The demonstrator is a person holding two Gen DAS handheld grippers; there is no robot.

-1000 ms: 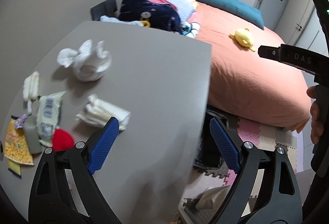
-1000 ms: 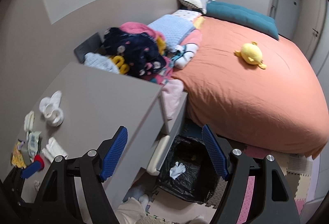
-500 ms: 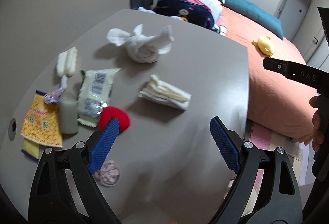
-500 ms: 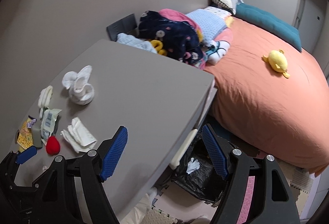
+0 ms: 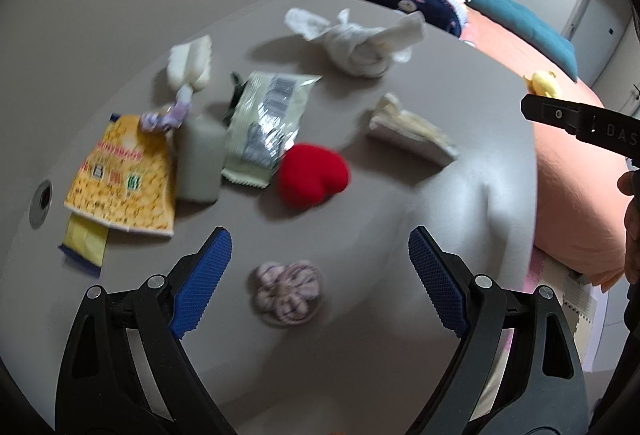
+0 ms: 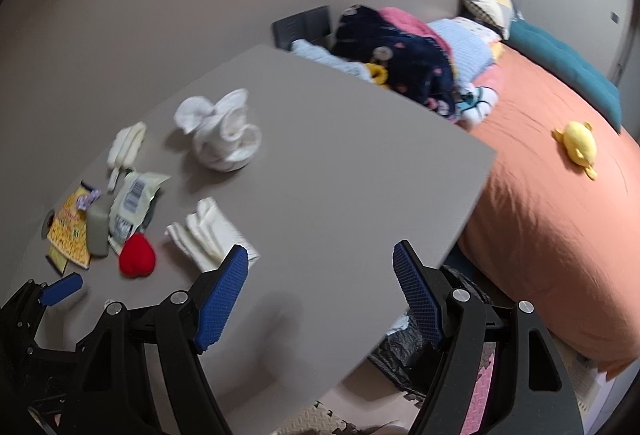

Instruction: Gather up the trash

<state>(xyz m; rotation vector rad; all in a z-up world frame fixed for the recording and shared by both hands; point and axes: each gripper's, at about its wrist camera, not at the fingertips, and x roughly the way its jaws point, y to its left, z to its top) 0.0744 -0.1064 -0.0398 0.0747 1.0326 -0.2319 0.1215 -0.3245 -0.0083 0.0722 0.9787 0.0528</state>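
Note:
Trash lies on the grey table (image 5: 400, 275): a crumpled white tissue (image 5: 356, 39), a folded tissue (image 5: 412, 129), a silver-green wrapper (image 5: 268, 115), a yellow snack bag (image 5: 124, 171), a grey bottle (image 5: 200, 159), a red heart-shaped thing (image 5: 312, 173) and a small striped crumpled wrapper (image 5: 288, 291). My left gripper (image 5: 320, 283) is open just above the striped wrapper, which lies between its jaws. My right gripper (image 6: 320, 295) is open and empty above the table's front edge. A black trash bag (image 6: 404, 355) shows under the table edge.
A bed with an orange cover (image 6: 560, 215) stands to the right, with a yellow plush (image 6: 578, 147), a teal pillow (image 6: 560, 63) and piled clothes (image 6: 400, 59). Foam floor mats (image 6: 484, 395) lie below. A cable hole (image 5: 42, 201) sits at the table's left.
My left gripper has swung left and forward over the table, so the trash is now close and the striped wrapper lies between its jaws. My right gripper has moved left over the table.

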